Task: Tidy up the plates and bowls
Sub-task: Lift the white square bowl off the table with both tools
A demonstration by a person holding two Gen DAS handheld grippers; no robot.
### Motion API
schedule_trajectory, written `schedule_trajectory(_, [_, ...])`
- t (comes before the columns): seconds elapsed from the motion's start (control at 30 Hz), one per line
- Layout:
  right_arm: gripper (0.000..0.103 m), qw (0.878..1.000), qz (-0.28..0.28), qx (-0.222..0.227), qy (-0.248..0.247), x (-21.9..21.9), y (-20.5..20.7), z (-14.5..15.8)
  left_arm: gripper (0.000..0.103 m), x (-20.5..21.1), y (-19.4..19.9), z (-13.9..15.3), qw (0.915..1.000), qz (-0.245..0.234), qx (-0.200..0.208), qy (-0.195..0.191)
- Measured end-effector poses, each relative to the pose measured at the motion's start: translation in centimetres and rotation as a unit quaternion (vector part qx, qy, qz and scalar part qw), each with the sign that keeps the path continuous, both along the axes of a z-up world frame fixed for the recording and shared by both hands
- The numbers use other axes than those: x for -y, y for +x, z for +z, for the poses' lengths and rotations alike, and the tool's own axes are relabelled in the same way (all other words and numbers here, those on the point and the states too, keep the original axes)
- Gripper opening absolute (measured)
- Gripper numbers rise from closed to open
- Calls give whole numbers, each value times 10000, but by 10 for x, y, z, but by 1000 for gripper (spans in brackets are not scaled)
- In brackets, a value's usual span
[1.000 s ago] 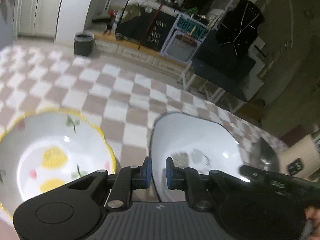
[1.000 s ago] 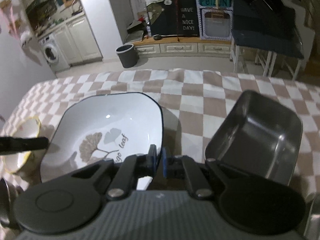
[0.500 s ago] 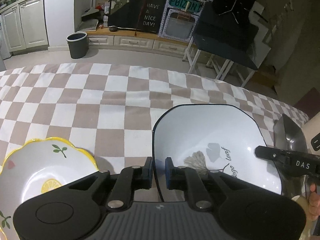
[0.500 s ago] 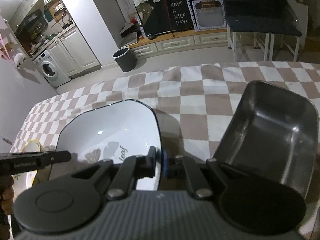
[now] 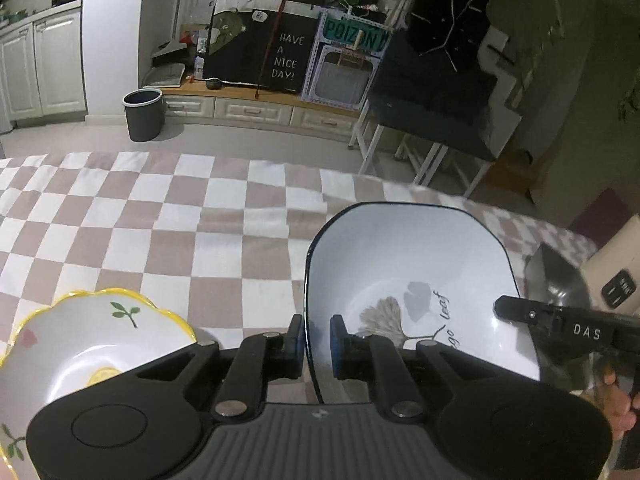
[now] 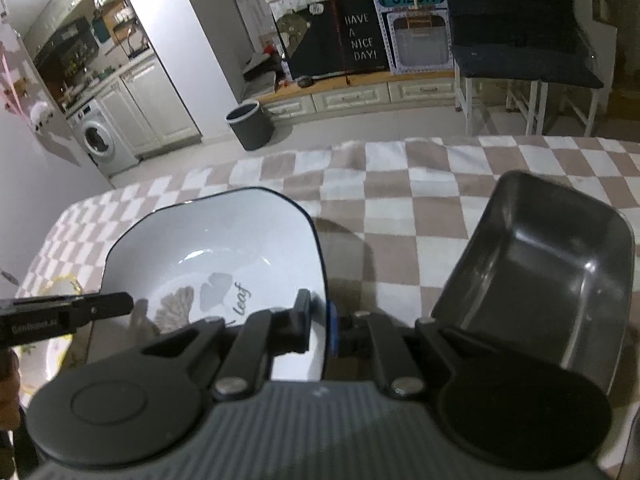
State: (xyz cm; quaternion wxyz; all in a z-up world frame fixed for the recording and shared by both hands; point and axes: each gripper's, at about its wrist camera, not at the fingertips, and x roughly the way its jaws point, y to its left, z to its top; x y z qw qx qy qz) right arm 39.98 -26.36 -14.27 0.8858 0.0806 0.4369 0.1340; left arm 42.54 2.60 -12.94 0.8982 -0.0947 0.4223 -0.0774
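A white square bowl [image 5: 408,280] with a dark rim and a leaf print is held above the checked tablecloth. My left gripper [image 5: 316,338] is shut on its left rim. My right gripper [image 6: 320,322] is shut on its right rim; the bowl also shows in the right wrist view [image 6: 216,256]. A yellow-rimmed bowl [image 5: 76,344] with fruit prints sits at the lower left, beside the left gripper. A dark metal square bowl [image 6: 536,268] sits right of the right gripper.
The checked tablecloth [image 5: 160,232] covers the table, whose far edge runs across the middle of both views. Beyond it are a grey bin [image 5: 144,114], low drawers and a dark table [image 6: 520,60] on the floor.
The white bowl has risen and tilted between both grippers. The left view has swung up and right, so the yellow-rimmed bowl now sits lower left.
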Motion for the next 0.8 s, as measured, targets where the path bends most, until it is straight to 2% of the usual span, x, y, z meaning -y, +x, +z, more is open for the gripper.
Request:
schedule_trajectory(0.2, [12, 9990, 9, 365, 262, 2, -18, 31, 13, -7, -18, 42, 9991, 97, 417, -47])
schedule_trajectory(0.33, [11, 9970, 84, 619, 468, 4, -37, 58, 13, -5, -40, 72, 9975, 108, 700, 63])
schedule_trajectory(0.57, [11, 9915, 108, 1160, 585, 10, -86, 109, 12, -3, -98, 120, 9933, -79, 1150, -88])
schedule_trajectory(0.8, [11, 9886, 80, 1301, 754, 16, -146, 140, 12, -3, -165, 155, 9893, -114, 1431, -251])
